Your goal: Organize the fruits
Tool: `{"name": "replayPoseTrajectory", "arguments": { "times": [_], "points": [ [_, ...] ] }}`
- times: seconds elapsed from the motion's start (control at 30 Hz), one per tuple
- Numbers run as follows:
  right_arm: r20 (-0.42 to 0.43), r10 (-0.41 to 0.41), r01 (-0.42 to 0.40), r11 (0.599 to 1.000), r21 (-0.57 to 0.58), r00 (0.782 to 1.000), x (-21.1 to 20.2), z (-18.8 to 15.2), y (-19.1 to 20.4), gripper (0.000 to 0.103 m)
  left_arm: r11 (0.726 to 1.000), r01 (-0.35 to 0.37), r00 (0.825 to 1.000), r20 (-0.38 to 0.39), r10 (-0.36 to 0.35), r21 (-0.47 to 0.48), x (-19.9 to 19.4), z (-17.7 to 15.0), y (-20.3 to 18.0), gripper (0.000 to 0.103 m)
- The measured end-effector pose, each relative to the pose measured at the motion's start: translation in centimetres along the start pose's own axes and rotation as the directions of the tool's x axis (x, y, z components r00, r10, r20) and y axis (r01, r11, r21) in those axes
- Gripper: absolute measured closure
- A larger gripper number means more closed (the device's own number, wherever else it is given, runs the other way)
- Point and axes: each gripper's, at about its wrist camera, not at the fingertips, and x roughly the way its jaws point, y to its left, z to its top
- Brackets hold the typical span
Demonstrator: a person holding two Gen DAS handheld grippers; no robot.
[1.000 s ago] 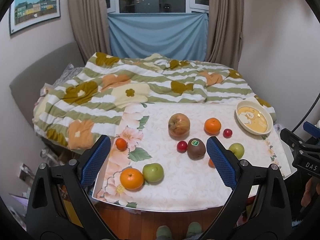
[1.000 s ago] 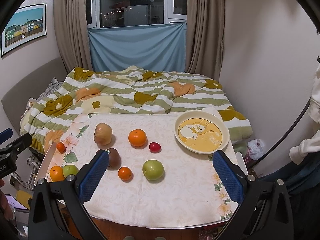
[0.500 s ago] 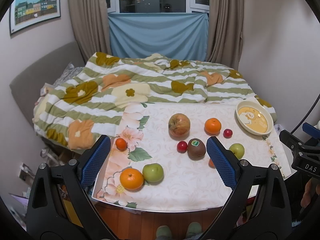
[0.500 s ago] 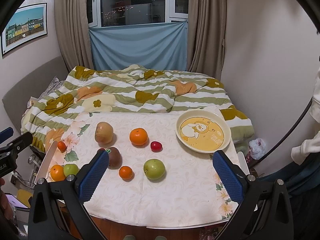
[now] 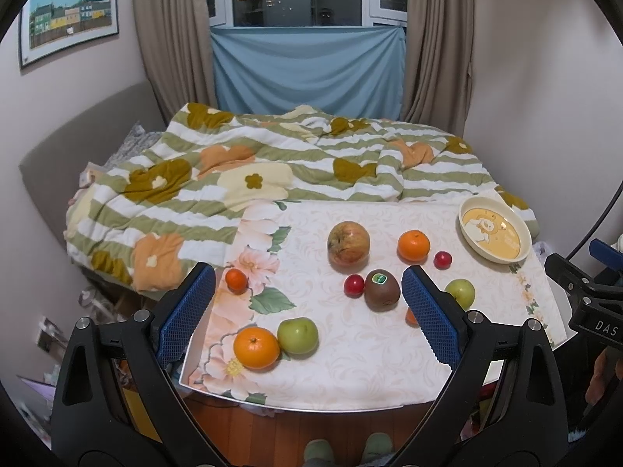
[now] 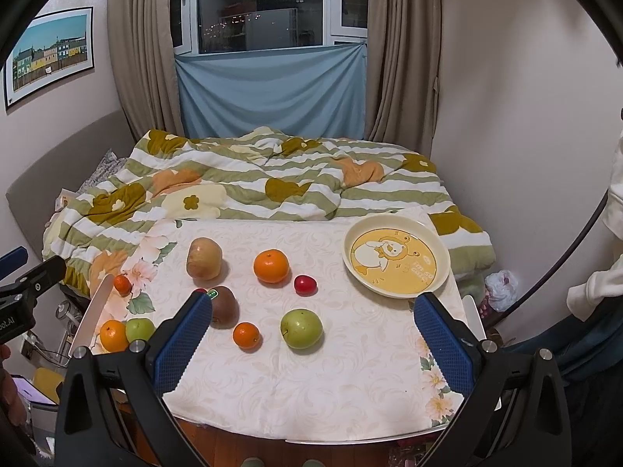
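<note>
Both sets of blue-padded fingers are spread wide with nothing between them: the left gripper [image 5: 307, 307] and the right gripper [image 6: 311, 334] both hang above the near edge of the table, not touching any fruit.

The fruit is scattered all over the white floral tablecloth [image 6: 331, 381]. A big reddish-yellow apple [image 5: 348, 243] sits toward the back, with a large round orange [image 6: 271, 266] to its right and a small red cherry tomato [image 6: 305, 285] just beside that. A brown kiwi with a green sticker [image 5: 382, 287] sits in the middle, and a second little red tomato [image 5: 353, 285] is touching its left side. In front of it, a small tangerine [image 6: 246, 335] and a green apple [image 6: 301, 328] lie close together.

Over at the left edge, another orange [image 5: 256, 347] and another green apple [image 5: 298, 335] are touching each other, and a tiny orange-red fruit [image 5: 236, 279] sits alone farther back on the flower print.

A cream round plate with a yellow cartoon duck [image 6: 436, 247] sits at the far right corner with nothing on it. Behind the table is a green-striped flowery quilt [image 6: 249, 179].
</note>
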Motion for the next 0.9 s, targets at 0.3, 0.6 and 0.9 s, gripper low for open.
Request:
{"name": "replayPoseTrajectory", "arguments": {
  "times": [0.3, 0.6, 0.9],
  "points": [
    [-0.002, 0.002, -0.002, 1.0, 0.005, 1.0, -0.08, -0.01, -0.01, 0.0, 1.0, -0.001, 1.0, 0.001, 0.001, 0.0, -0.08, 0.1, -0.06, 0.0],
    [-0.001, 0.004, -0.004, 1.0, 0.005, 1.0, -0.27, -0.08, -0.06, 0.0, 1.0, 0.0, 1.0, 0.002, 0.0, 0.001, -0.12, 0.07, -0.02, 0.0],
    [0.002, 0.014, -0.014, 1.0, 0.004, 1.0, -0.28, -0.22, 0.18, 0.0, 1.0, -0.002, 1.0, -0.004, 0.002, -0.028, -0.15, -0.16, 0.21, 0.0]
  ]
}}
